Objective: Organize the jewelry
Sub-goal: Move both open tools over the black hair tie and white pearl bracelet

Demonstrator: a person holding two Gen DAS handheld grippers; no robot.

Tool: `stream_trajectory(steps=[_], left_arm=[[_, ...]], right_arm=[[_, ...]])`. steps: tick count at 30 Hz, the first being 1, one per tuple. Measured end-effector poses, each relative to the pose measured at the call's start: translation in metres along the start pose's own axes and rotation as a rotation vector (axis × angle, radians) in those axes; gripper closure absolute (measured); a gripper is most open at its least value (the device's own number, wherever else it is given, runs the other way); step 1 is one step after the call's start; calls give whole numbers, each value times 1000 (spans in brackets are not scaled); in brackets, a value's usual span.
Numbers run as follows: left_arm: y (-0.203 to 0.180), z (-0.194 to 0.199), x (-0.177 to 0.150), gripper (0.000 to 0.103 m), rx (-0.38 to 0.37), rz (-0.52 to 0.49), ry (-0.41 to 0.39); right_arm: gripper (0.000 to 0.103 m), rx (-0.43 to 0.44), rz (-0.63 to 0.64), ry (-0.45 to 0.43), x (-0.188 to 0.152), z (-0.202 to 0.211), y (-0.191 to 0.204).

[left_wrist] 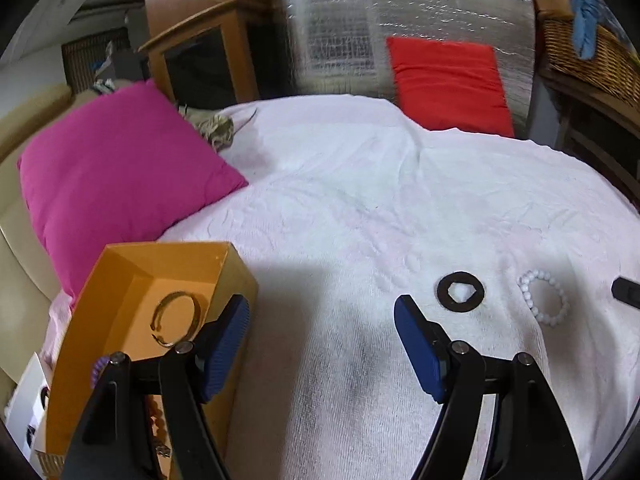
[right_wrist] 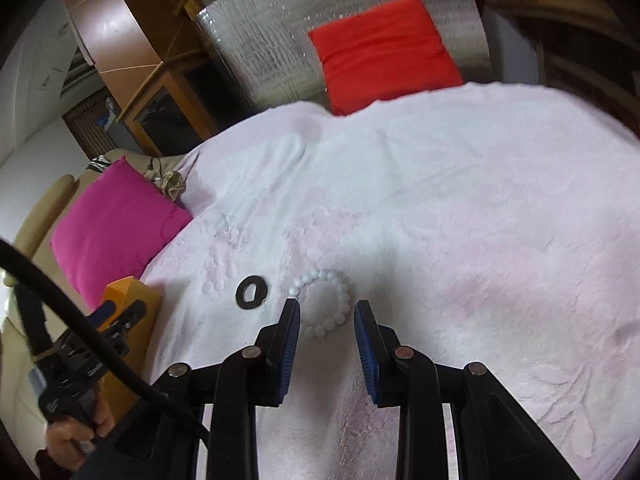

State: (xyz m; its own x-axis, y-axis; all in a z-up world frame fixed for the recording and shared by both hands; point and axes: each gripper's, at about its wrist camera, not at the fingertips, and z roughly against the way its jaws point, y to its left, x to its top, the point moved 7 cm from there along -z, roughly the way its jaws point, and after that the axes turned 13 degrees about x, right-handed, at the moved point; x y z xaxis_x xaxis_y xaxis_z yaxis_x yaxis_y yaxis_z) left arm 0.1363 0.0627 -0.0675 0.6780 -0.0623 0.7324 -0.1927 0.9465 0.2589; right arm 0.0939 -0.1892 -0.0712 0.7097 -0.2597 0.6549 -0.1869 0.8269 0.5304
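Observation:
An orange cardboard box [left_wrist: 132,280] sits at the towel's left edge and holds a thin gold bangle [left_wrist: 157,314]; orange beads [left_wrist: 158,420] show lower inside it. My left gripper [left_wrist: 320,306] is open wide and empty, with its left finger over the box's near wall. On the white towel lie a flat black ring [left_wrist: 442,294] and a white bead bracelet [left_wrist: 525,294]. In the right wrist view the white bead bracelet [right_wrist: 318,332] lies on the towel between and just beyond my right gripper's [right_wrist: 327,308] tips. The jaws stand narrowly open and the pads do not press on it. The black ring [right_wrist: 240,294] lies to its left.
A magenta cushion [left_wrist: 120,176] lies behind the box and a red cushion [left_wrist: 448,84] at the far side of the towel [left_wrist: 360,200]. A person's hand [right_wrist: 68,440] holds the left gripper [right_wrist: 122,310] by the box [right_wrist: 132,292]. A wicker basket [left_wrist: 588,56] stands far right.

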Motion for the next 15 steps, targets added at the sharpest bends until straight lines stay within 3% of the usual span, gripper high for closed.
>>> stream_trajectory(steps=[15], left_arm=[[9, -17, -8, 28, 28, 17, 57]], right_arm=[[72, -3, 3, 54, -1, -19, -3]])
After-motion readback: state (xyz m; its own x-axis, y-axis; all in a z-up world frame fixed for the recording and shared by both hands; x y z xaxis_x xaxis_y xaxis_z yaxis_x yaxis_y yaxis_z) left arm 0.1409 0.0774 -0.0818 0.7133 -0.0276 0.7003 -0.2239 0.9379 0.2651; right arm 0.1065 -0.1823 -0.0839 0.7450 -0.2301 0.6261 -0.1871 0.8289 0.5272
